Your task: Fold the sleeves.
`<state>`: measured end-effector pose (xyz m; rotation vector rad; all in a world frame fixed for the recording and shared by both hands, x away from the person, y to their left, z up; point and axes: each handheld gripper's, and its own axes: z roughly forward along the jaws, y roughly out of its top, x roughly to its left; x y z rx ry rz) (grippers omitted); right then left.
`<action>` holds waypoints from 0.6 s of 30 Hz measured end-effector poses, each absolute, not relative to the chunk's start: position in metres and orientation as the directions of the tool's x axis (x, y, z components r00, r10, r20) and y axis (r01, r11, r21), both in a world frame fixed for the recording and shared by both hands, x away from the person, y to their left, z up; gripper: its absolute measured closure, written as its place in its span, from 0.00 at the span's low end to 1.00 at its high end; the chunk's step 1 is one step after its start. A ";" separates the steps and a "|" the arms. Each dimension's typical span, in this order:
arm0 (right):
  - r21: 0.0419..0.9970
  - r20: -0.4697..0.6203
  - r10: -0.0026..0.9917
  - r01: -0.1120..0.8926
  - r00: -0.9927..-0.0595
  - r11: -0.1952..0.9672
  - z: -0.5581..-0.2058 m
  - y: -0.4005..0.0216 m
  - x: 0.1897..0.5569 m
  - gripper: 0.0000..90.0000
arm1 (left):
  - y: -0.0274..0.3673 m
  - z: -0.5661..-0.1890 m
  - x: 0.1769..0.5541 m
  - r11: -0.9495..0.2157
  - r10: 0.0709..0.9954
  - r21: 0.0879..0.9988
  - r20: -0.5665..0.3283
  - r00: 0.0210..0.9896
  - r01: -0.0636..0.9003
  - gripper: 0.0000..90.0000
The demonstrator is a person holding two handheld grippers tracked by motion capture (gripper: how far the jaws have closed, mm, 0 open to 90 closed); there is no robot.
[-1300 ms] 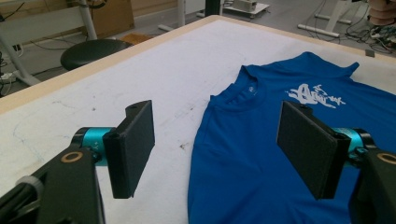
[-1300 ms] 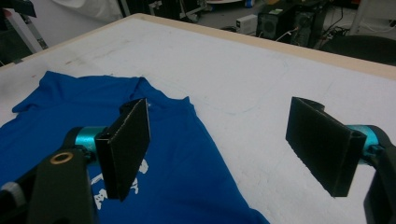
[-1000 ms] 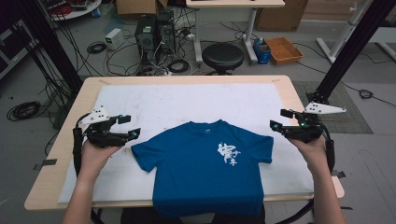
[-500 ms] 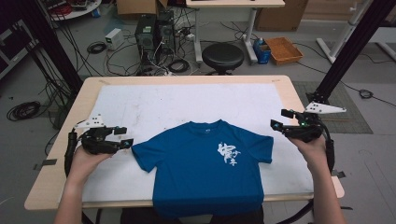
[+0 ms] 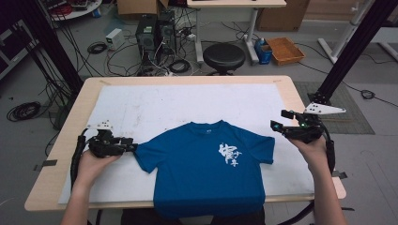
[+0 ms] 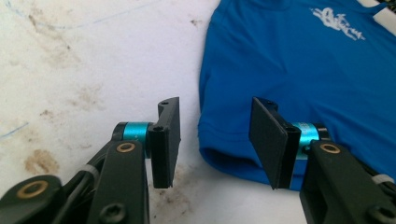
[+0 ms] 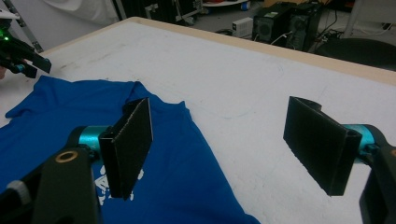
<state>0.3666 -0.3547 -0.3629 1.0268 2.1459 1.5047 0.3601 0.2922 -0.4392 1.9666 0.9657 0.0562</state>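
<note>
Blue t-shirt (image 5: pixel 209 171) lies flat on the white sheet (image 5: pixel 187 103) covering the bench (image 5: pixel 65 145), hem hanging over the 6 o'clock edge, with lots of bare sheet toward 12. Left hand-held gripper (image 5: pixel 132 147) sits low at the 9 o'clock sleeve; its jaws have just been closing, half open now, sleeve hem between them, not pinched. Right hand-held gripper (image 5: pixel 273 124), wide open and holding nothing, hovers by the 3 o'clock sleeve.

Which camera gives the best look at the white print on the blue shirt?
The high view: the print lies whole on the shirt. The left gripper view catches it small at the top edge; the right gripper view has it half hidden by a jaw.
</note>
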 end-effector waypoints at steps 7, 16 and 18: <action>0.911 0.118 0.712 0.361 -0.693 0.201 -0.362 -0.351 0.366 0.27 | 0.290 -0.439 0.359 -0.279 0.642 0.726 -0.346 0.684 0.629 0.92; 0.919 0.109 0.707 0.343 -0.699 0.197 -0.357 -0.351 0.364 0.28 | 0.274 -0.419 0.354 -0.181 0.591 0.729 -0.455 0.666 0.660 0.98; 0.919 0.110 0.706 0.342 -0.700 0.195 -0.357 -0.352 0.364 0.28 | 0.262 -0.411 0.352 -0.170 0.565 0.745 -0.463 0.683 0.645 0.98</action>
